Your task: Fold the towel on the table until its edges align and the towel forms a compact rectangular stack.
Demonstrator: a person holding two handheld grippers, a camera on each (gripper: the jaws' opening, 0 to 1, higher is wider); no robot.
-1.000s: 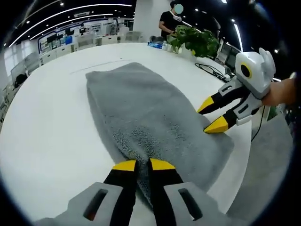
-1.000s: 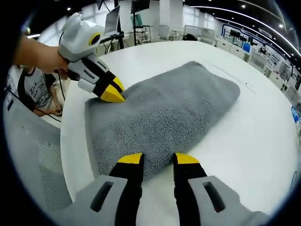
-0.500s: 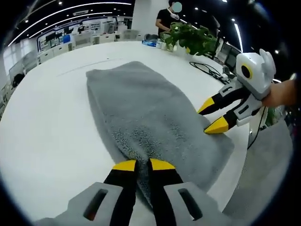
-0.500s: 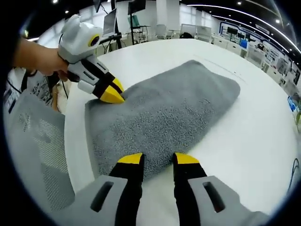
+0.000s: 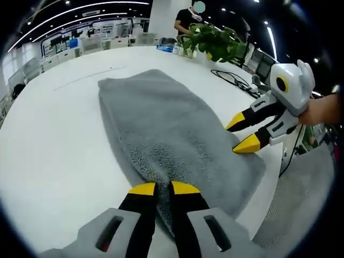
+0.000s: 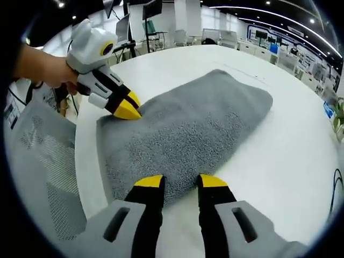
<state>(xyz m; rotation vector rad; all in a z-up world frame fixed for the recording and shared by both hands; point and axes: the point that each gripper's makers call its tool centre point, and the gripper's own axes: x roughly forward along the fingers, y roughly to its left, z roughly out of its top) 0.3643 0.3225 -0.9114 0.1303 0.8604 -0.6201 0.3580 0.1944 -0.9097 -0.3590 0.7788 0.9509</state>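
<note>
Between the closed jaws of the left gripper [image 5: 163,188] a bunched corner of the towel [image 5: 161,129] is pinched, the pile being gathered up into a small ridge right at the yellow tips. In the right gripper view the right gripper [image 6: 181,181] is seen with its jaws set moderately apart, the near edge of the towel [image 6: 183,129] lying just at and between the tips; nothing is clamped there yet, as far as can be judged. From both pairs of jaws the towel stretches forward as a long grey band, already doubled to judge by its thick rounded edges, lying flat on the white table [image 5: 48,150] and ending well ahead of the tips. The cloth is judged to be soft, limp and fairly light, with a thick terry pile that should give good grip and little slip; it can be expected to sag and drape when lifted, so that the two near corners are the sensible places for a hold, both layers being taken together so that the edges stay matched when carried forward to the far end. Beyond the towel, far ahead of the left jaws, a plant [image 5: 217,44], a black cable [image 5: 231,78] and a standing person [image 5: 189,21] are seen. To the left of the right jaws a mesh chair [image 6: 45,166] stands beside the table edge. No brand, label or legible writing can be made out on the towel or on the grippers.
</note>
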